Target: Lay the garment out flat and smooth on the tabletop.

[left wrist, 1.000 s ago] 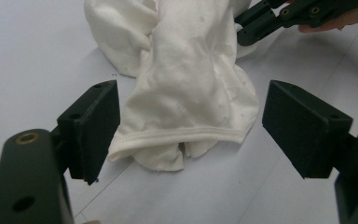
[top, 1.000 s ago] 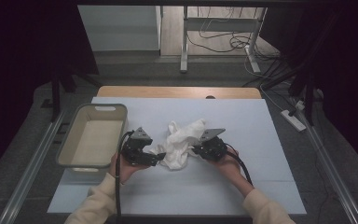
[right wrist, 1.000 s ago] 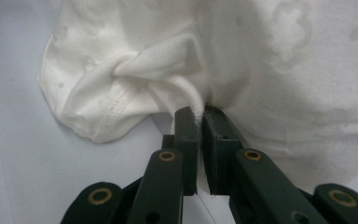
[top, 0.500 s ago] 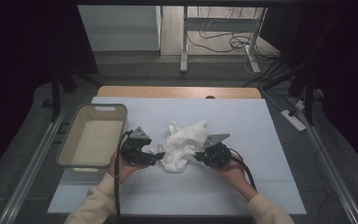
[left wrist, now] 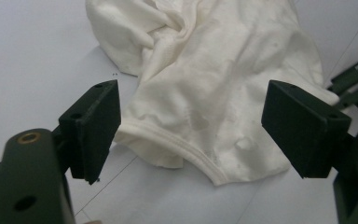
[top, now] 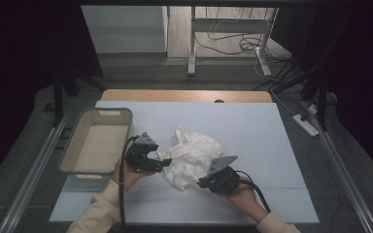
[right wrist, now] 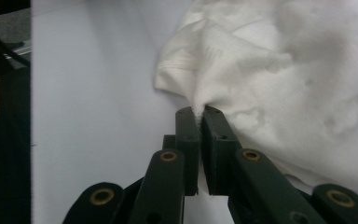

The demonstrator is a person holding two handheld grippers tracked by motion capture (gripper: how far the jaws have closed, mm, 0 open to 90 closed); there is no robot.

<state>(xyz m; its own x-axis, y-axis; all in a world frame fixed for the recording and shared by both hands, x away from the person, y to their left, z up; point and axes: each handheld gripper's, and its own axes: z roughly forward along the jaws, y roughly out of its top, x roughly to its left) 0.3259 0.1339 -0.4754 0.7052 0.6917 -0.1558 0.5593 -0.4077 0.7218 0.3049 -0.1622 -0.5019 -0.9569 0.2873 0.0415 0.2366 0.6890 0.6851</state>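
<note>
A pale blue sheet [top: 252, 141] covers most of the table [top: 184, 95], leaving a strip of bare wood along the far edge. Beyond that the room goes dim: grey floor, the legs of a metal frame [top: 192, 43], and loose cables [top: 233, 46] trailing across the boards at the back. A white power strip [top: 306, 124] lies on the floor off the right side of the table, and dark curtains close in on both sides.

Near the middle of the sheet, toward the person's edge, sits a crumpled white shirt [top: 192, 155]. A beige plastic tub [top: 95, 141] stands at the left edge of the table, its long side running away from the person.

The left gripper [top: 162, 162] rests just beside the shirt's left side, held in the person's left hand [top: 128, 174]. From its own camera the jaws stand wide apart with nothing between them, and a hemmed edge of the shirt [left wrist: 177, 149] lies on the sheet ahead of the gap.

The right gripper [top: 201, 183] sits at the shirt's near right corner, in the right hand [top: 240, 191]. In the right gripper view its jaws are pressed together with a small fold of the white fabric [right wrist: 198, 110] pinched between the tips, the rest of the cloth bunching up and away to the right.
</note>
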